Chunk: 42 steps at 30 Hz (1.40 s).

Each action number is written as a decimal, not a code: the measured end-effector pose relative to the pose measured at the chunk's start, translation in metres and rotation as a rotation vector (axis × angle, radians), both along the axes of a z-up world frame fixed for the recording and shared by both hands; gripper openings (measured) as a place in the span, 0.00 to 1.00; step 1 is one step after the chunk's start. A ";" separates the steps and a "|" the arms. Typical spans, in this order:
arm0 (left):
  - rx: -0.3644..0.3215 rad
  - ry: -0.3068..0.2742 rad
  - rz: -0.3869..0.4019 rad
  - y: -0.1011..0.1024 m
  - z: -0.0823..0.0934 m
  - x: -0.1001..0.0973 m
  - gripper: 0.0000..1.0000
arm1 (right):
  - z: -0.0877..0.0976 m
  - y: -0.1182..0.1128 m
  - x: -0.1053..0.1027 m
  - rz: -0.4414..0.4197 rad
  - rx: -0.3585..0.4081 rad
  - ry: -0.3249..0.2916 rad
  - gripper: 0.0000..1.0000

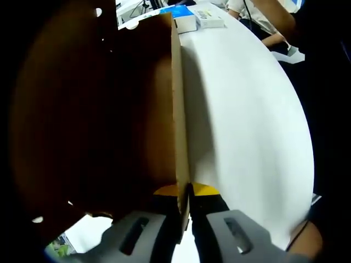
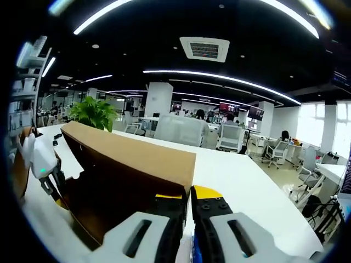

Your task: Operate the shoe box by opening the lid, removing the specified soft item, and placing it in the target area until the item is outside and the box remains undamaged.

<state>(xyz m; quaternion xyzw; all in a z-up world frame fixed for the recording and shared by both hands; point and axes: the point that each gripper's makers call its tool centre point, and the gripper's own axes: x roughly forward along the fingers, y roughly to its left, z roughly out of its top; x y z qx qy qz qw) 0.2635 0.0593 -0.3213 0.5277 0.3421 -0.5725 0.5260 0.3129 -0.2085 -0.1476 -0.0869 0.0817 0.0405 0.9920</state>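
In the left gripper view, the brown inside of the box (image 1: 82, 120) is seen at the left, dark and in shadow, so that no soft item can be made out in it. The lid (image 1: 180, 126) is held upright on edge, running from the bottom of the view up toward the far end of the table. Its lower edge is clamped between the jaws of the left gripper (image 1: 185, 219), whose yellow tips are pressed against either face of the cardboard. To the right of the lid, the white table (image 1: 247, 126) is spread wide, with the lid's shadow cast on it. At the far end of the table a blue-and-white carton (image 1: 184, 19) and a small white carton (image 1: 208, 18) are set close together, and a person's arm (image 1: 274, 19) is seen beyond them. In the right gripper view, the left gripper (image 2: 46, 170) is seen at the far left, at the end of the brown lid (image 2: 126, 164). The lid is raised and slanted across the view, and its near corner is gripped by the right gripper (image 2: 187, 211), the jaws being closed on the cardboard edge. A green plant (image 2: 94, 114) is seen behind the lid, the white table (image 2: 247, 181) stretches to the right, and office chairs (image 2: 230, 139) stand beyond it.
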 end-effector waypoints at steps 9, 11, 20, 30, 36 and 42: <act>0.007 -0.002 0.014 0.000 0.000 0.001 0.04 | -0.002 0.000 -0.001 0.003 0.011 -0.004 0.02; 0.008 -0.003 0.015 0.000 -0.001 0.001 0.04 | -0.002 0.000 -0.001 0.001 0.016 -0.007 0.02; 0.010 -0.010 0.005 0.002 0.000 0.000 0.09 | -0.002 0.001 -0.001 0.005 0.021 -0.009 0.03; -0.087 -0.055 -0.128 -0.018 0.017 -0.013 0.25 | -0.003 -0.002 -0.002 -0.002 0.024 -0.009 0.02; -0.123 -0.086 -0.197 -0.023 0.029 -0.026 0.31 | -0.003 -0.003 -0.001 -0.005 0.038 -0.011 0.01; -0.210 -0.113 -0.266 -0.035 0.048 -0.041 0.38 | -0.003 -0.003 0.001 -0.010 0.033 -0.013 0.01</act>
